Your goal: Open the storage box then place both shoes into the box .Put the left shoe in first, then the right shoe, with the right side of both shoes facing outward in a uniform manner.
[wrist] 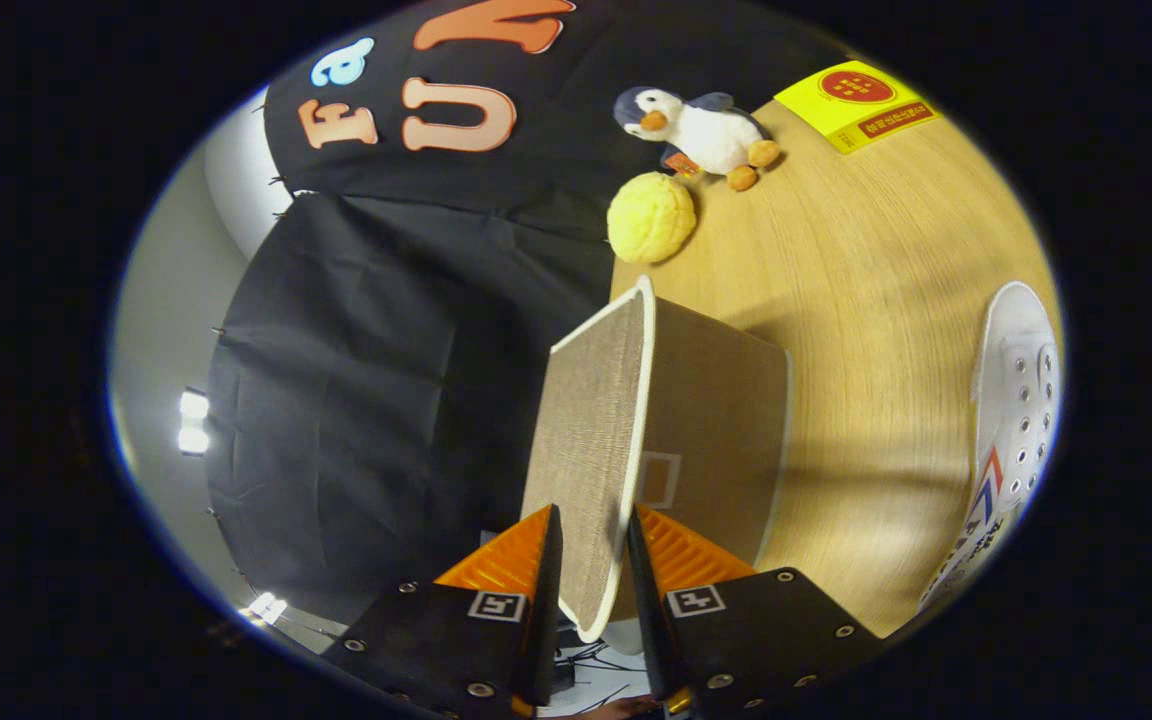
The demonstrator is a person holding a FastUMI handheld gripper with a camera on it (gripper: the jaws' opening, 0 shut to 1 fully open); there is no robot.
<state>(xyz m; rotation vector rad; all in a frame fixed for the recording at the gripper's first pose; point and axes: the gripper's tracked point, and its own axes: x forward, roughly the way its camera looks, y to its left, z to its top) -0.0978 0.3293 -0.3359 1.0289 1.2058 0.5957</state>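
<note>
Gripper view: hand-held gripper (593, 560) clamps woven fabric lid (591, 440) w/ pale piping, storage box (716, 420).

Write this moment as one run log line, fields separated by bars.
step: opening storage box | tool: shut on lid | lid: raised on edge | white shoe: on table, not boxed

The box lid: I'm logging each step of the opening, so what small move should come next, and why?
Probably swing the lid further back, clear of the storage box. The hand-held gripper has its fingers on either side of the lid's edge, and the lid stands raised, while the white shoe waits on the table.
</note>
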